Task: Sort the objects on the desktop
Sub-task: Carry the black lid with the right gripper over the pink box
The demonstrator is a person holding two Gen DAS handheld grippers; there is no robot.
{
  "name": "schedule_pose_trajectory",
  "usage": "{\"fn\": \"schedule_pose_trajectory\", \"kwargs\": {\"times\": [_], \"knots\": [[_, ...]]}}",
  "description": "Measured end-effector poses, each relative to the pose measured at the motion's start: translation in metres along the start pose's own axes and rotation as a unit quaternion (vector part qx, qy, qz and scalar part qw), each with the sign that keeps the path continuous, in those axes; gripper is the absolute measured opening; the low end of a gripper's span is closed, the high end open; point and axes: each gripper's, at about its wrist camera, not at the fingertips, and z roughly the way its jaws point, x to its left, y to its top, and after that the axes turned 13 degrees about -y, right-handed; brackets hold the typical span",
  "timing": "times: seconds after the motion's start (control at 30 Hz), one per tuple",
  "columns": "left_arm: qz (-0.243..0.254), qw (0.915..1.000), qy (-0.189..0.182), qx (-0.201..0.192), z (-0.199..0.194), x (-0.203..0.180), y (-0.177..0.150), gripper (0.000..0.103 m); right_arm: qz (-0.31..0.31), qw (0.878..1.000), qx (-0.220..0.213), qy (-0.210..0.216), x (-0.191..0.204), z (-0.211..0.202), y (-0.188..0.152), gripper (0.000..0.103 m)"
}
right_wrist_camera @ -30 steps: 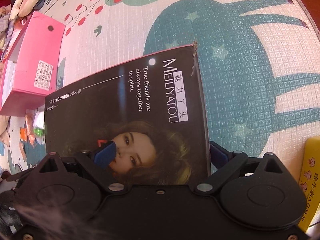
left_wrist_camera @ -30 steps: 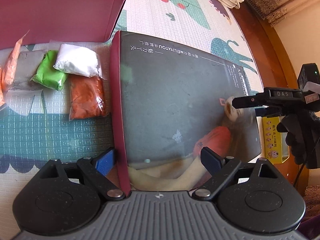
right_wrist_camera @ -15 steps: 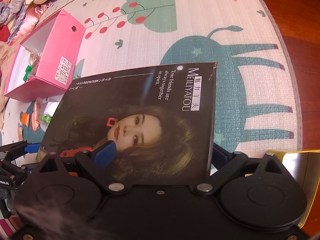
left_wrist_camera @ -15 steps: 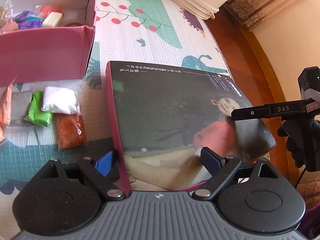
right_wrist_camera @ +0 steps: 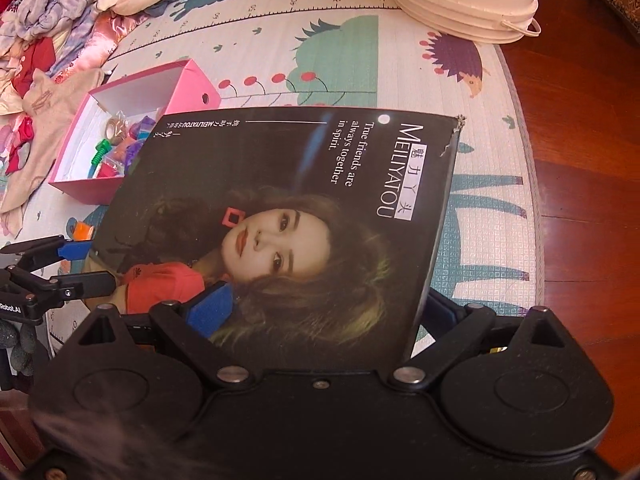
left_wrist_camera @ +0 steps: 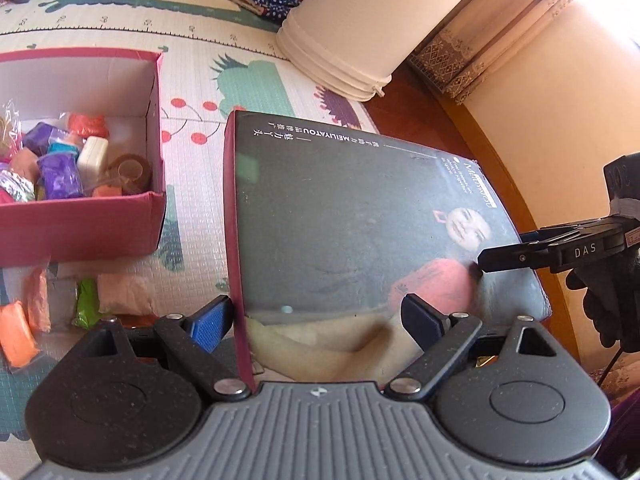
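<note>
A dark box lid (left_wrist_camera: 352,216) printed with a woman's portrait and "MEILIYATOU" is held in the air by both grippers; it also fills the right wrist view (right_wrist_camera: 288,216). My left gripper (left_wrist_camera: 316,320) is shut on its near edge, one finger above and one below. My right gripper (right_wrist_camera: 324,312) is shut on the opposite edge. An open pink box (left_wrist_camera: 156,80) with several clay packets inside stands on the mat at the left. Loose clay packets (left_wrist_camera: 24,320) in orange, green and white lie in front of it.
A patterned play mat (right_wrist_camera: 480,220) covers the floor, with wooden floor (right_wrist_camera: 580,160) to its right. A stack of white buckets (left_wrist_camera: 372,28) stands at the far mat edge. Clothes (right_wrist_camera: 48,40) are piled at the far left.
Both grippers have lifted the lid well above the mat. The pink box's inside and the buckets have come into view.
</note>
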Motion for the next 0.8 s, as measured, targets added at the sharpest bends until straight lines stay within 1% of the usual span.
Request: {"fn": "schedule_pose_trajectory", "kwargs": {"times": [0.2,0.4,0.57,0.8], "knots": [[0.023,0.9994,-0.004,-0.025,-0.025,-0.016,0.017,0.091,0.001,0.999,-0.035,-0.002,0.004,-0.035,0.009,0.098],[0.032,0.9985,0.001,-0.045,-0.052,-0.020,0.027,0.091,-0.007,0.998,-0.055,0.008,0.018,-0.052,0.022,0.099],[0.032,0.9973,0.017,-0.064,-0.081,-0.014,0.038,0.091,-0.022,0.997,-0.072,0.022,0.042,-0.057,0.040,0.099],[0.028,0.9946,0.049,-0.088,-0.122,0.006,0.050,0.091,-0.058,0.994,-0.088,0.042,0.088,-0.056,0.068,0.099]]}}
